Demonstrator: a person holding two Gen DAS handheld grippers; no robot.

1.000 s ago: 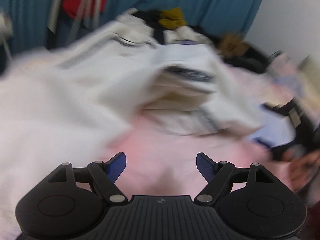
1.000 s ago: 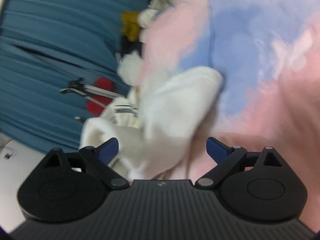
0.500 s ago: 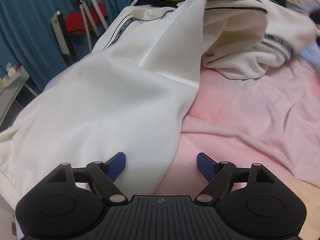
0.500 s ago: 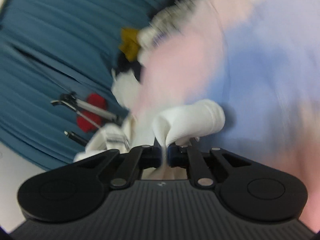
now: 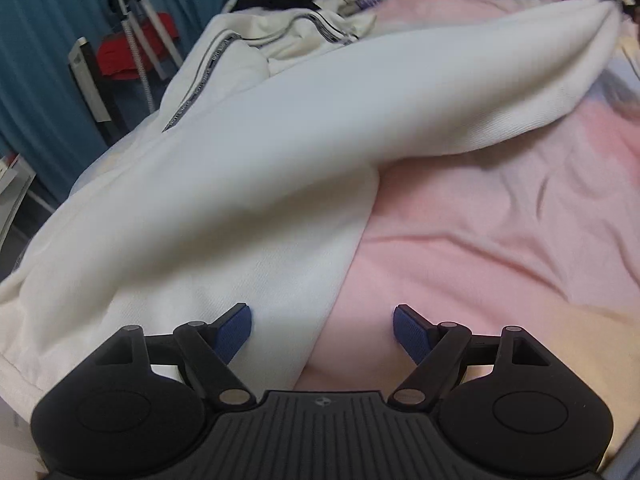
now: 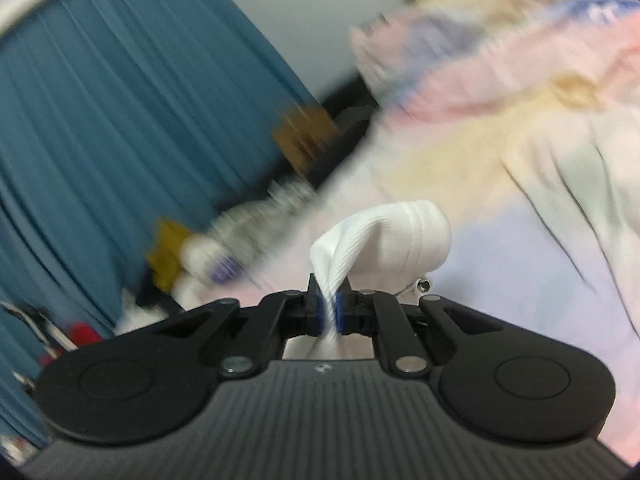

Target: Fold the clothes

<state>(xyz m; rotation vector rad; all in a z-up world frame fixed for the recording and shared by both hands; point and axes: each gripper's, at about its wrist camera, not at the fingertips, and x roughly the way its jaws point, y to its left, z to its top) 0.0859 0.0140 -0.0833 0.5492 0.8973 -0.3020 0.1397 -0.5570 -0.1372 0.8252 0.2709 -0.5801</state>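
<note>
Left wrist view: the left gripper (image 5: 322, 330) hangs released, jaws spread over the white garment (image 5: 248, 168), whose edge runs between them on the pink bedspread (image 5: 500, 232). Right wrist view: the right gripper (image 6: 329, 310) is clenched on a bunched fold of the white garment (image 6: 384, 232), lifted above the bedspread.

— What did the right tongs (image 6: 329, 312) do?
— They closed on the white garment's (image 5: 248, 168) end and drew it out long across the pink bed (image 5: 500, 216).
— And the left tongs (image 5: 322, 330)?
— They dropped near its edge.
</note>
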